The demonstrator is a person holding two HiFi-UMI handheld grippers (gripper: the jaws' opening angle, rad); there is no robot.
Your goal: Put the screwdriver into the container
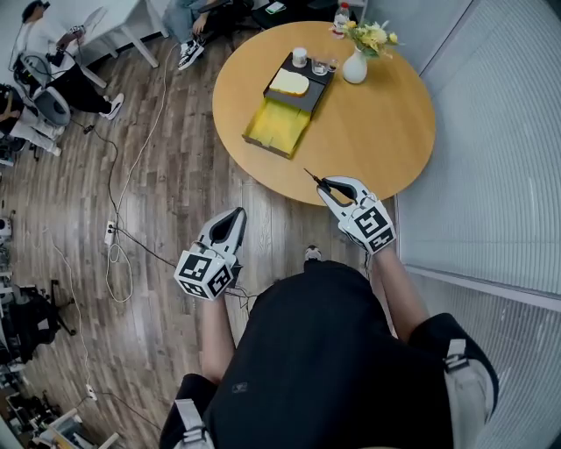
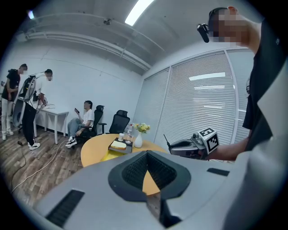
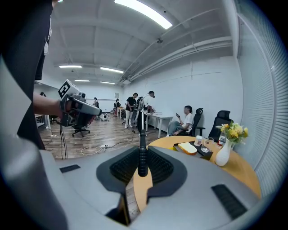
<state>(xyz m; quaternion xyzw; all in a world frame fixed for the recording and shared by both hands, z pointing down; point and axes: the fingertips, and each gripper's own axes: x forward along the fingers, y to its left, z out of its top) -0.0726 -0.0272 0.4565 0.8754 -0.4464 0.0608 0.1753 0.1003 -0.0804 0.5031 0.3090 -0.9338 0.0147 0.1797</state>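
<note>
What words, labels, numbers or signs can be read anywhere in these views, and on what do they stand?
No words or numbers can be read in any view.
Left gripper, marker cube: black-and-white square patterns only, no letters or digits.
Right gripper, its cube: square patterns only, too.
Bottle on the round table: label too small to read.

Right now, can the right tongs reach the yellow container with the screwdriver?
Probably yes: the right tongs, shut on the screwdriver, hang over the near edge of the table, and only bare tabletop lies between them and the yellow container.
</note>
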